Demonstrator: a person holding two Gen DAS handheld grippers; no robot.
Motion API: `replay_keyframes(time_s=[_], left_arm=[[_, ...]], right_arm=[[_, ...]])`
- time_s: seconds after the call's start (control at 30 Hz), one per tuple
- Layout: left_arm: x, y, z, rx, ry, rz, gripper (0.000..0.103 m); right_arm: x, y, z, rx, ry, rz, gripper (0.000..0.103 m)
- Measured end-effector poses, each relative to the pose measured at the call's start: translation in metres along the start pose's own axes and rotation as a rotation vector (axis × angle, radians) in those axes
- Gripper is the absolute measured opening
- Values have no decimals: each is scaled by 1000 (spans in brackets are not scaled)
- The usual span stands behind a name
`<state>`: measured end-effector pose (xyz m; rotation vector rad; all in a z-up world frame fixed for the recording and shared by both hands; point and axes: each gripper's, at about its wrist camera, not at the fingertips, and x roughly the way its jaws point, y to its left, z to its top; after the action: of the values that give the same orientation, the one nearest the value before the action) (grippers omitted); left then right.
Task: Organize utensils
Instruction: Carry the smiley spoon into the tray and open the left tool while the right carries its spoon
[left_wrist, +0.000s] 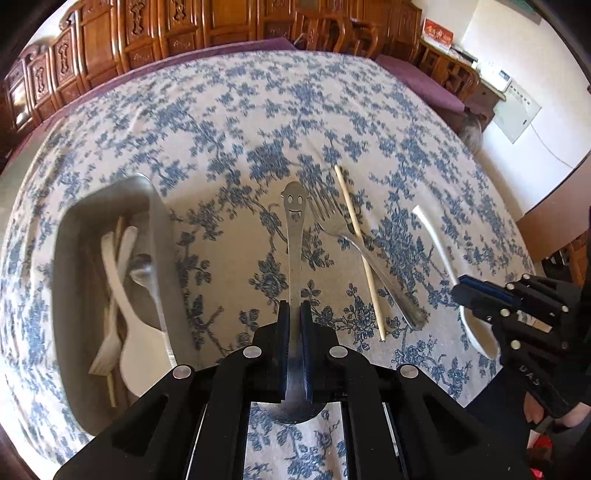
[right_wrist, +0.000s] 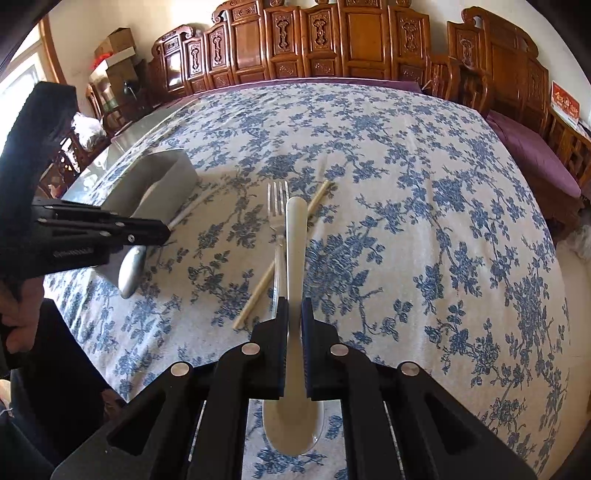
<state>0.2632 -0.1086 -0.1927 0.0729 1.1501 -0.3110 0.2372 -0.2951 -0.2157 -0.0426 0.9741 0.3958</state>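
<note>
Holding, left: the left gripper (left_wrist: 294, 308) has its jaws pinching the handle of a metal spoon (left_wrist: 294, 236) with a smiling face cut into the handle end; the spoon is lifted off the cloth, its bowl back under the jaws.
Holding, right: the right gripper (right_wrist: 294, 308) has its jaws pressed on the neck of a white spoon (right_wrist: 294, 243), handle pointing away, bowl near the camera.
Tray: one metal tray (left_wrist: 74, 229) sits left of the lifted metal spoon; it holds several pale utensils and a metal spoon, blurred, so an exact count cannot be told.
Loose on the surface: one clear fork (left_wrist: 343, 236) and one pale chopstick (left_wrist: 358, 251), crossing each other between the two grippers.
Count in hand: two spoons, one per gripper.
Surface: a large table under a white tablecloth with blue flowers (right_wrist: 424, 221), a purple underlayer showing at the far edge.
Room: a carved wooden screen (right_wrist: 314, 44) runs behind the surface, with wooden chairs beside it; cardboard boxes (right_wrist: 114, 48) are stacked in the left corner, white walls on the right.
Person: a hand (right_wrist: 18, 325) grips the left tool.
</note>
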Motion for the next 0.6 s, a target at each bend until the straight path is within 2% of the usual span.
replay_keyframes(time_s=[0.6], left_arm=[[-64, 45, -3, -41, -125, -7, 5]], right_arm=[[2, 49, 27, -59, -23, 39, 8]])
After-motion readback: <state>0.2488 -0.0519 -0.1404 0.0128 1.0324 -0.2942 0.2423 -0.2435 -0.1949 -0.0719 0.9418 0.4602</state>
